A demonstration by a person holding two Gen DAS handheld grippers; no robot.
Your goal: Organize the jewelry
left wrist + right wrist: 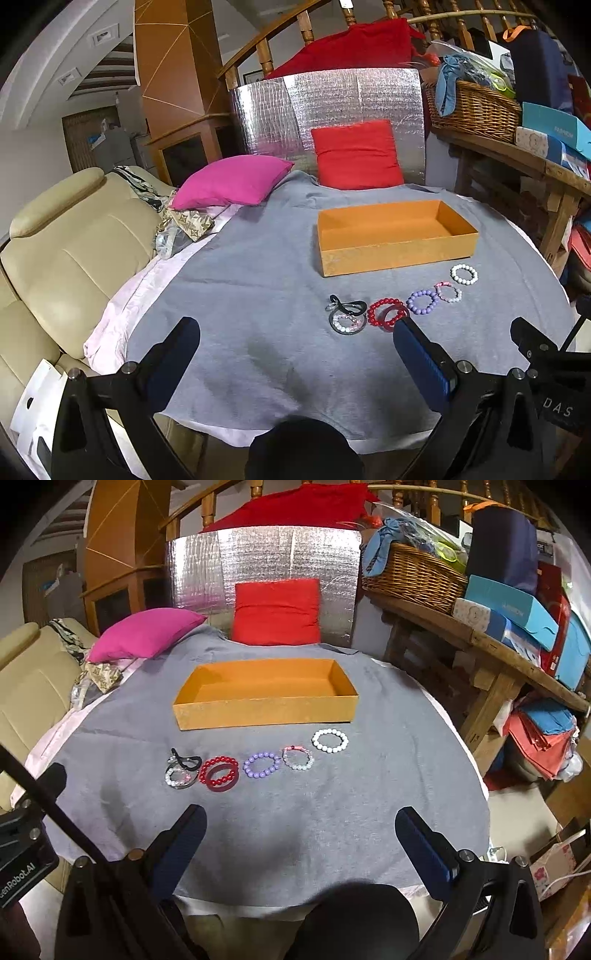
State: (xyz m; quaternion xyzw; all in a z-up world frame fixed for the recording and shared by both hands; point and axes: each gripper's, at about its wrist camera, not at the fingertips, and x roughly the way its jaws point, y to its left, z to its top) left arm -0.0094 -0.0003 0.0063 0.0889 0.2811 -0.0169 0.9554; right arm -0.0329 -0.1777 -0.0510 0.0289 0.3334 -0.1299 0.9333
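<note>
An empty orange box (pixel 397 254) (pixel 266 713) stands on the grey cloth (pixel 258 288) (pixel 332 794). In front of it lies a row of bracelets: a black and clear pile (pixel 346 314) (pixel 181 771), red ones (pixel 387 313) (pixel 219 774), a purple one (pixel 422 302) (pixel 261 764), a pink and white one (pixel 448 292) (pixel 297 758) and a white one (pixel 464 274) (pixel 330 740). My left gripper (pixel 295 343) is open, short of the row, its right finger beside the red bracelets. My right gripper (pixel 301 830) is open over bare cloth, nearer than the bracelets.
A magenta pillow (pixel 232 181) (pixel 144 633) and a red pillow (pixel 356 155) (pixel 277 611) lie at the back before a silver foil panel (pixel 332 107). A cream sofa (pixel 70 251) is on the left. A cluttered wooden shelf with a wicker basket (pixel 413 576) is on the right.
</note>
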